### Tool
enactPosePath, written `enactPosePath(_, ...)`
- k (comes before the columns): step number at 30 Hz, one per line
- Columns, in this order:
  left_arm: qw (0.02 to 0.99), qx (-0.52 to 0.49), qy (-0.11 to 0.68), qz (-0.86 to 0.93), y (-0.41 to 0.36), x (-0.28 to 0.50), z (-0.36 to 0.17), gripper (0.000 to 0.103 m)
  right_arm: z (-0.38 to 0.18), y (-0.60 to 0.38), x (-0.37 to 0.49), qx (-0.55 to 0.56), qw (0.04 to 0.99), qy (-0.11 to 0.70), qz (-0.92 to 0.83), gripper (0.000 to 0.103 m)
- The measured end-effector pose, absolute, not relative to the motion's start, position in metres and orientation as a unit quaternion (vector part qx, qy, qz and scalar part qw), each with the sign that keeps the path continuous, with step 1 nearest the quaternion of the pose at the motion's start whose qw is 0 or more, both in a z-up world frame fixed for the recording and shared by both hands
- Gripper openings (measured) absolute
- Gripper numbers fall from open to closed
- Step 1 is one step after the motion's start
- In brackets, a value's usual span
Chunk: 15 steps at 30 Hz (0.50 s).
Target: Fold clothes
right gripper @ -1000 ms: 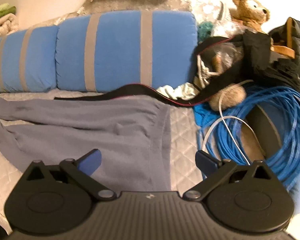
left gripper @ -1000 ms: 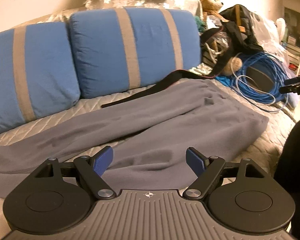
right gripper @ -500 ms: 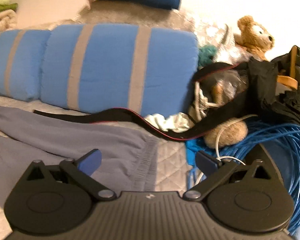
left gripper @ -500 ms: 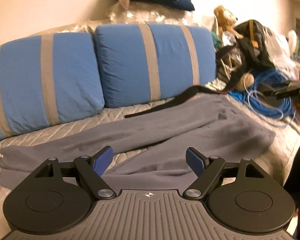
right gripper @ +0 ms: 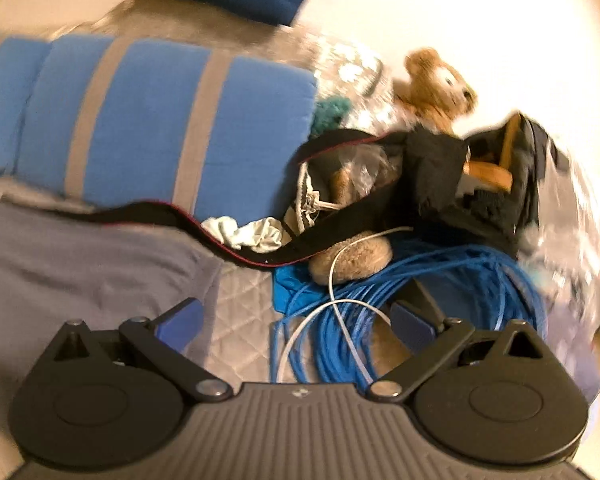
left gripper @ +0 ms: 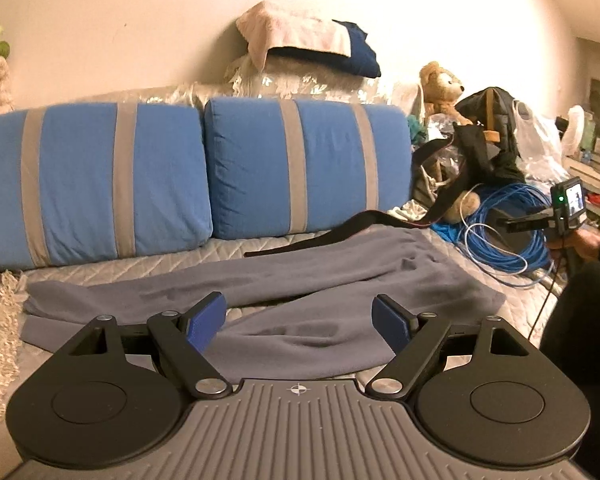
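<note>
On the bed [left gripper: 260,246], the grey trousers [left gripper: 320,280] lie unfolded; your left gripper [left gripper: 300,318] and right gripper [right gripper: 296,320] both hold their fingers apart, empty, so all folding remains.

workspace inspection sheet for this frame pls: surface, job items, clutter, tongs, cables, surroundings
Surface: quilted grey bed cover, bare strip behind the garment.
Job's things: grey trousers spread flat, legs apart, unfolded.
Clutter: black strap touching the trousers' far edge; black bag; teddy bear.
Tongs: left tongs open, empty, over the trousers; right tongs open, empty, blurred.
Cables: blue cable coil; white cord across it.
Surroundings: two blue striped cushions against the wall.
</note>
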<state>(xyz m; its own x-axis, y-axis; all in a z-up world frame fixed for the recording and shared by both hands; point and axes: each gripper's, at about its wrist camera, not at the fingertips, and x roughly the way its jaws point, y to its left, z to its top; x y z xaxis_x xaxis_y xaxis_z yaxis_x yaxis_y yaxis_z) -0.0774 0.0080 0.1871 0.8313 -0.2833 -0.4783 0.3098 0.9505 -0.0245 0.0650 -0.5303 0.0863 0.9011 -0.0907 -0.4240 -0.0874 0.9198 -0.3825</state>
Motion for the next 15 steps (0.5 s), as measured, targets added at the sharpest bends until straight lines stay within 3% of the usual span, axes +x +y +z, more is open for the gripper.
enactPosePath(4,0.958,0.048,0.241,-0.151,0.014,-0.091,0.190,0.080,0.076,-0.532,0.030,-0.290,0.933,0.207,0.048,0.103)
enactPosePath(15,0.949,0.079,0.276,-0.128,0.025,-0.069,0.158,0.080,-0.024,-0.484,-0.034,-0.555,0.804,0.154,0.145,0.102)
